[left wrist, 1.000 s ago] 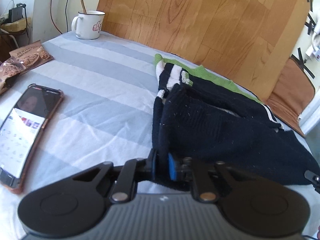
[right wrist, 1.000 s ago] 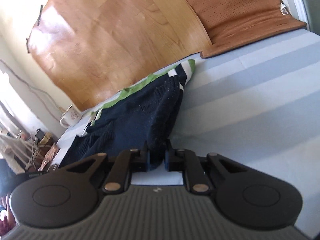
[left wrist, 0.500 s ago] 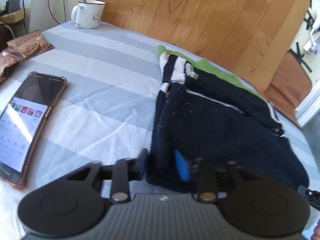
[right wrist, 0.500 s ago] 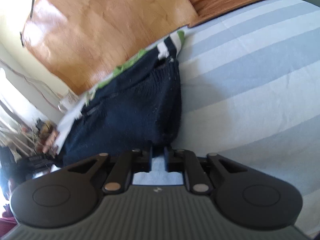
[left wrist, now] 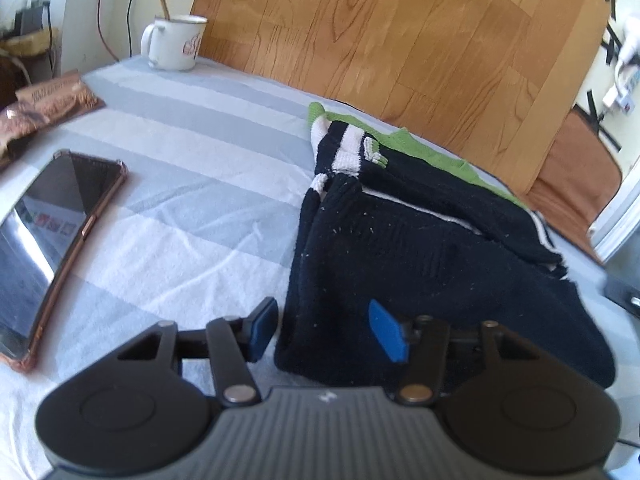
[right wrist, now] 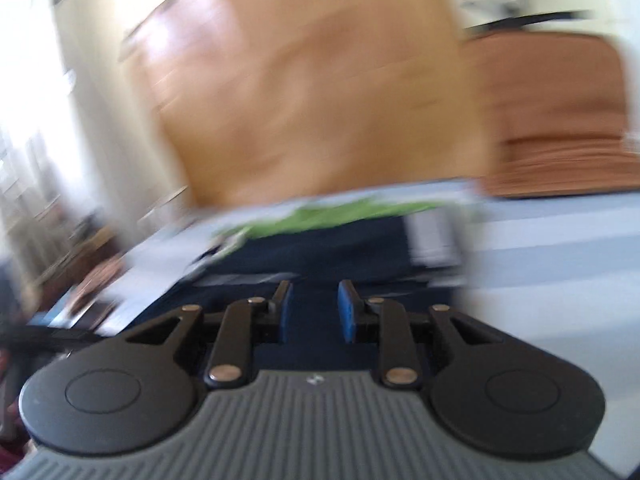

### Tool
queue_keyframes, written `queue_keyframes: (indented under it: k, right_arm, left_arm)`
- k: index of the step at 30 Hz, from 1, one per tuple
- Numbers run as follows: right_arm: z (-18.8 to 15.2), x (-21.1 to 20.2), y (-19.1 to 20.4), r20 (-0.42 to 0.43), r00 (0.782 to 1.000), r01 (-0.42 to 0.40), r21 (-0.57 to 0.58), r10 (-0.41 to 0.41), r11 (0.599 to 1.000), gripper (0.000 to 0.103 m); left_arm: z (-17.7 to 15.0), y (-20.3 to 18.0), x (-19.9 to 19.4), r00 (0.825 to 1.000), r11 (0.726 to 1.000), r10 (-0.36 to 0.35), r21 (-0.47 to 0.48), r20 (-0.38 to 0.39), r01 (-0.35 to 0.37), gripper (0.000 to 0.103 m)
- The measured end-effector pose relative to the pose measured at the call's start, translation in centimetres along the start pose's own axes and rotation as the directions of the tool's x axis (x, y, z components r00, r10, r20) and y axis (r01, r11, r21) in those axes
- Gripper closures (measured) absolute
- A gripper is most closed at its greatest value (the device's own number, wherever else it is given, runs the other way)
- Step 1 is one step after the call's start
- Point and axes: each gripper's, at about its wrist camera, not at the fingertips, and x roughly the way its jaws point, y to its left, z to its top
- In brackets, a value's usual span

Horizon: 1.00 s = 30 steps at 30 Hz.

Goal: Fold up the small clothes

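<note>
A small dark navy knitted sweater (left wrist: 420, 248) with white stripes and a green hem lies folded on the striped bed sheet (left wrist: 192, 184). My left gripper (left wrist: 326, 330) is open, its blue-padded fingers astride the sweater's near corner without pinching it. The right wrist view is motion-blurred. There my right gripper (right wrist: 314, 310) is open and empty just above the sweater (right wrist: 340, 244).
A phone (left wrist: 52, 240) lies on the sheet at the left. A white mug (left wrist: 176, 42) with a spoon stands at the far left by the wooden headboard (left wrist: 400, 40). Snack packets (left wrist: 44, 100) lie at the left edge. A brown cushion (left wrist: 576, 176) sits at the far right.
Both grippers were shut on the sweater's edge and have opened and let it go. The sweater now lies flat. The right gripper is swinging fast, which blurs its view.
</note>
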Motion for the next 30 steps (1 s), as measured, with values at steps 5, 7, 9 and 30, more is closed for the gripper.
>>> queue_keyframes:
  k: [5, 7, 9, 30]
  right_arm:
    - [0.0, 9.5, 3.2, -0.187, 0.979, -0.093, -0.048, 0.082, 0.994, 0.092]
    - [0.2, 12.3, 3.5, -0.228, 0.971, -0.080, -0.029, 0.071, 0.996, 0.096]
    - [0.8, 13.9, 3.4, -0.183, 0.983, -0.037, -0.049, 0.028, 0.998, 0.102]
    - [4.7, 14.6, 4.4, -0.208, 0.964, -0.158, 0.046, 0.164, 0.986, 0.094]
  left_arm:
    - [-0.9, -1.0, 0.0, 0.995, 0.995, 0.081, 0.062, 0.053, -0.084, 0.057]
    - [-1.4, -1.4, 0.0, 0.991, 0.989, 0.111, 0.085, 0.079, -0.118, 0.056]
    - [-1.9, -1.8, 0.0, 0.984, 0.982, 0.143, 0.108, 0.108, -0.154, 0.055]
    - [-0.8, -0.5, -3.0, 0.973, 0.980, 0.108, 0.144, 0.205, -0.140, 0.051]
